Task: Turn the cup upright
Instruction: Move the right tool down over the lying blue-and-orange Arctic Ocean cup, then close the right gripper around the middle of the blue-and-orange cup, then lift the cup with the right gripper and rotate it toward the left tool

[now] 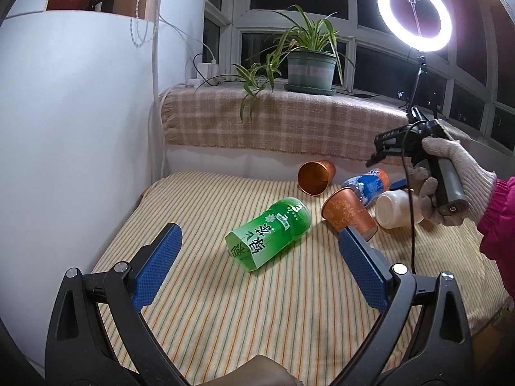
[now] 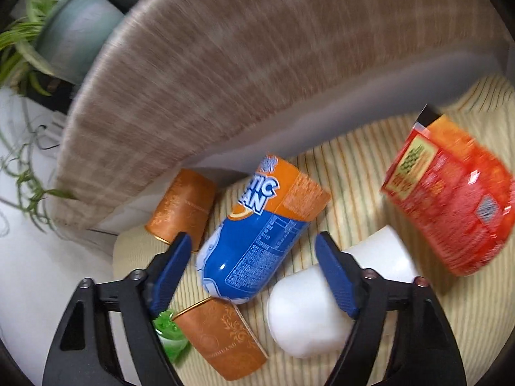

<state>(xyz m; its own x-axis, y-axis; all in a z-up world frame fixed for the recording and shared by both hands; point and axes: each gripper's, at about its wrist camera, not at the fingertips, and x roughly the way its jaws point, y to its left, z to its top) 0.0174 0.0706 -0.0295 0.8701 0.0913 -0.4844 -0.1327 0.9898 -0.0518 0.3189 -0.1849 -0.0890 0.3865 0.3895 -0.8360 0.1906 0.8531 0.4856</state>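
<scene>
Several cups lie on their sides on the striped cloth [image 1: 225,305]. A green cup [image 1: 268,233] lies in the middle between my left gripper's [image 1: 260,247] open blue fingers, beyond their tips. Two orange cups [image 1: 315,177] [image 1: 349,214], a blue-orange cup [image 1: 367,185] and a white cup [image 1: 396,209] lie further right. My right gripper [image 2: 254,254] is open and hovers above the pile, with the blue-orange cup [image 2: 257,234] between its fingers and the white cup [image 2: 309,315] under the right finger. The orange cups [image 2: 183,206] [image 2: 222,337] lie to the left.
A red snack bag [image 2: 450,199] lies at the right of the cloth. A plaid-covered ledge [image 1: 273,119] with a potted plant [image 1: 310,67] rises behind. A white cabinet [image 1: 74,128] borders the left. A ring light [image 1: 415,14] stands at the back right.
</scene>
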